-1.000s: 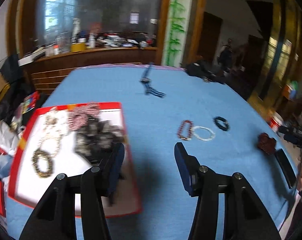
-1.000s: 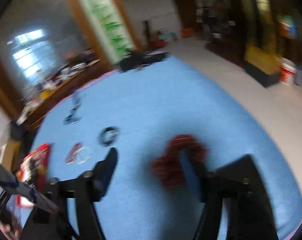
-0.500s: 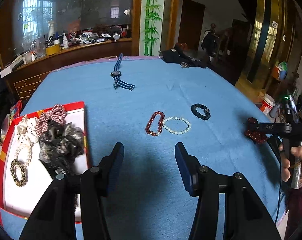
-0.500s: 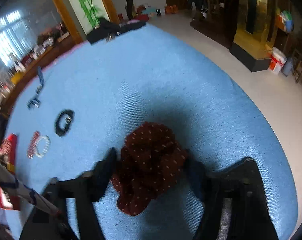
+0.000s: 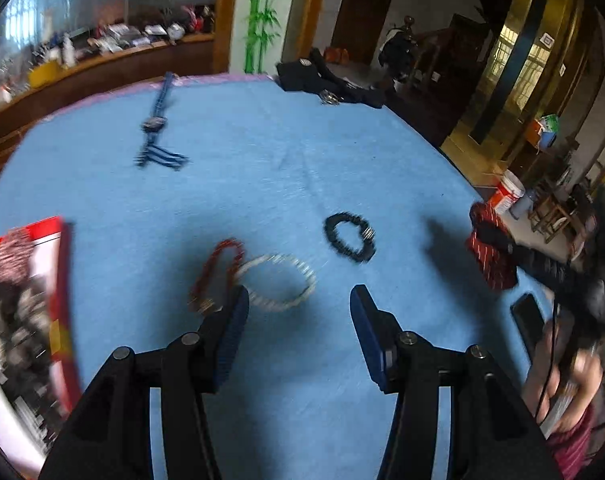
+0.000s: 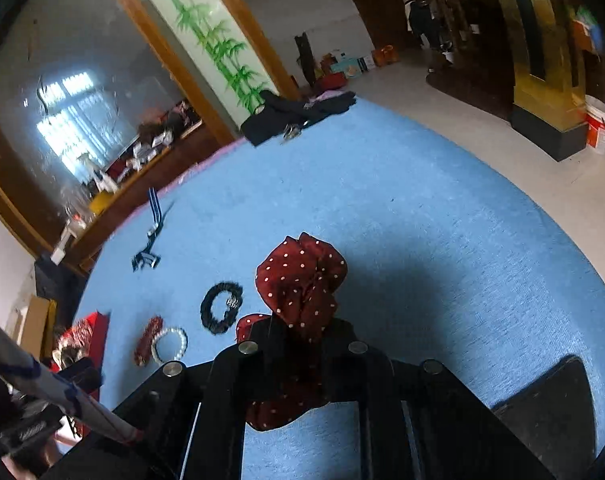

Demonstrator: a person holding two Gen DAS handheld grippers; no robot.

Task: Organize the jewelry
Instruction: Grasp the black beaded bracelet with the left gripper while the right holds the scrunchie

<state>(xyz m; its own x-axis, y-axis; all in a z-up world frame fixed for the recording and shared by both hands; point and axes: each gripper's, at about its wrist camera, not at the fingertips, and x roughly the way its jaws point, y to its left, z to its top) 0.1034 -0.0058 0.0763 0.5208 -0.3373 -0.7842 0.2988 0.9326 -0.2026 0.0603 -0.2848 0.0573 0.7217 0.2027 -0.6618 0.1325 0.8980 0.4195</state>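
On the round table [image 5: 262, 152], covered in blue cloth, the right tool [image 6: 302, 330] was clenched on a dark red polka-dot scrunchie [image 6: 302, 276], whose upper folds stood up above the closed fingers while a lower fold hung beneath them. The left tool [image 5: 298, 300] hung over the cloth with its blue-padded fingers [image 5: 232, 320] apart and nothing between them, its left finger just in front of a red bead bracelet [image 5: 216, 268]. That bracelet lay touching a white pearl bracelet [image 5: 278, 282], and a black bead bracelet [image 5: 348, 236] lay near them on the right, apart from both. Farther off on the cloth lay a blue striped strap [image 5: 156, 128], and at the far edge a heap of black fabric [image 5: 322, 80]. At the left edge of the left wrist view sat a red-rimmed tray [image 5: 64, 280] holding blurred dark and patterned pieces that I could not make out. In the same view, the scrunchie appeared at the right, above the table's edge, beside a hand [image 5: 566, 376] and a dark flat slab [image 5: 528, 320] lying on the cloth.
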